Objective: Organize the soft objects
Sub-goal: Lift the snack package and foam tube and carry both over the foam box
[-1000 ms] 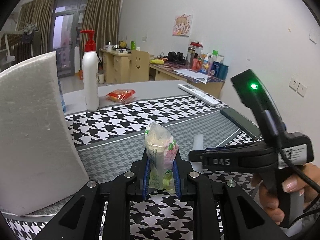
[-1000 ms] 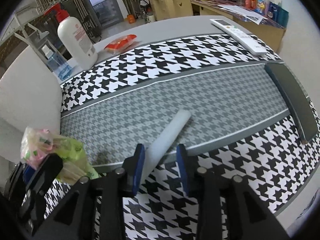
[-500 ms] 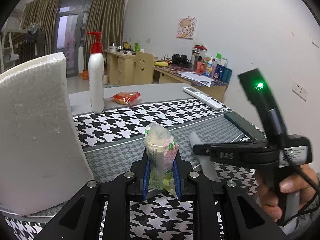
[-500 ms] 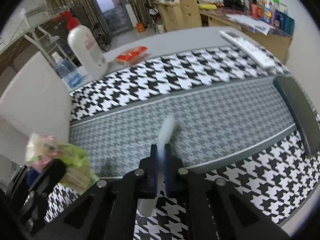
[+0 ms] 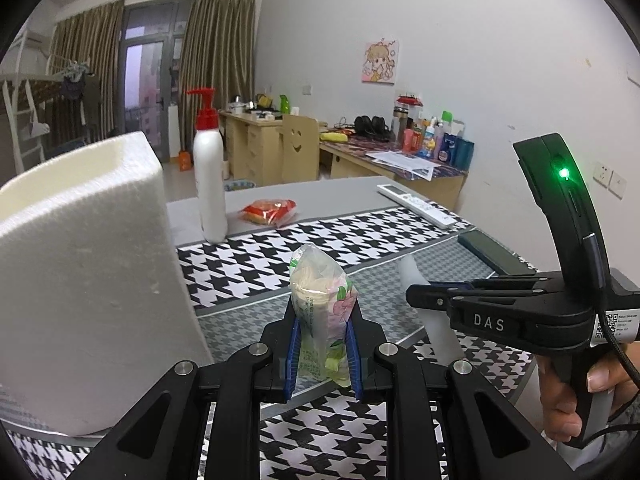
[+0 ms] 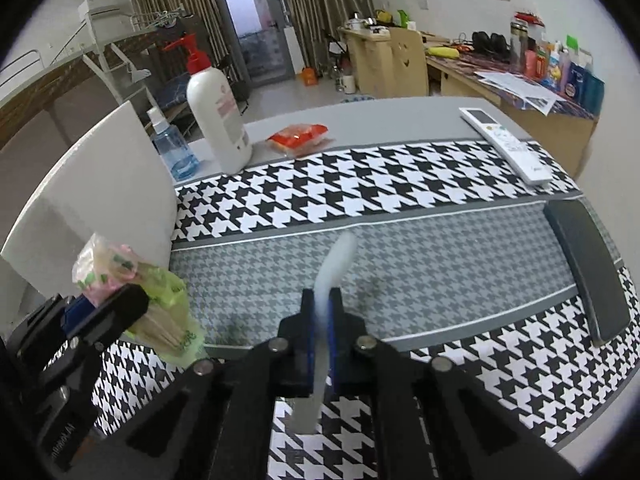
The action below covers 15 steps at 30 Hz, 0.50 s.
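My left gripper is shut on a clear plastic bag of soft pads with a pink flower print, held upright above the table; the bag also shows in the right wrist view. My right gripper is shut on a white foam stick, lifted off the houndstooth cloth; the stick also shows in the left wrist view, pinched by the right gripper. A white foam box stands at the left, close to the bag.
A white pump bottle with a red head, a blue spray bottle and a red snack pack stand at the back. A white remote and a dark flat case lie at the right.
My right gripper has closed on the foam stick and lifted it off the cloth. My left gripper has risen a little with the bag.
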Motion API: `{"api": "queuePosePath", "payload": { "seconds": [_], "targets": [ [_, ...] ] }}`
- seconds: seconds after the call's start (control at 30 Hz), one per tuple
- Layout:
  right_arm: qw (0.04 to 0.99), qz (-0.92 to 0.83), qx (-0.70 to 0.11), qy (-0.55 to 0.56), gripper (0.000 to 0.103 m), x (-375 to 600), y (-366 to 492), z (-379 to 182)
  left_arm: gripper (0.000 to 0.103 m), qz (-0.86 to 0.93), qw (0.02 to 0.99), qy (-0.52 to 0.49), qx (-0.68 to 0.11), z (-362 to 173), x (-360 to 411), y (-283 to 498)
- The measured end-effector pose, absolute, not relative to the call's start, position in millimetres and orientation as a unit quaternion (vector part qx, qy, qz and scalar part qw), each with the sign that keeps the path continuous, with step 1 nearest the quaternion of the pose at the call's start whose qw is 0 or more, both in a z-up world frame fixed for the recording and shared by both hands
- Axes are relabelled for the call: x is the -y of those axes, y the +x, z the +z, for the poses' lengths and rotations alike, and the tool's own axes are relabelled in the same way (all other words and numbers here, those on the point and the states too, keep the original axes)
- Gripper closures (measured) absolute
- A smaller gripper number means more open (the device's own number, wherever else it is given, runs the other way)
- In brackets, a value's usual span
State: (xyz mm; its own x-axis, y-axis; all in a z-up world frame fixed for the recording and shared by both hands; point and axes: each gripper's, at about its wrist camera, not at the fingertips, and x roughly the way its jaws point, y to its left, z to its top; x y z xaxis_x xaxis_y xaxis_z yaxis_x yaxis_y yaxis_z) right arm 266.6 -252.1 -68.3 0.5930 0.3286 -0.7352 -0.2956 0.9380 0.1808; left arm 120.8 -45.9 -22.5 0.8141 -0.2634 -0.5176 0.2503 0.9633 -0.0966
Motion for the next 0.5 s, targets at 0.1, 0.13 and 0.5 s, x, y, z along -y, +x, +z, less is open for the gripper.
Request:
{"api": "queuePosePath", "payload": {
  "seconds": [0.1, 0.13, 0.5],
  "targets": [
    [0.894, 0.179, -0.411, 0.017, 0.095, 251, 265, -65, 0.082, -0.134, 0.953, -0.009, -0.27, -19, 45, 117],
    [0.894, 0.181, -0.409, 0.018, 0.095, 251, 264, -64, 0.082, -0.133, 0.954, -0.007, -0.269, -18, 45, 116],
    [0.903, 0.19, -0.385, 0.008, 0.095, 248, 256, -52, 0.082, -0.118, 0.958, 0.004, -0.26, -10, 45, 110]
  ]
}}
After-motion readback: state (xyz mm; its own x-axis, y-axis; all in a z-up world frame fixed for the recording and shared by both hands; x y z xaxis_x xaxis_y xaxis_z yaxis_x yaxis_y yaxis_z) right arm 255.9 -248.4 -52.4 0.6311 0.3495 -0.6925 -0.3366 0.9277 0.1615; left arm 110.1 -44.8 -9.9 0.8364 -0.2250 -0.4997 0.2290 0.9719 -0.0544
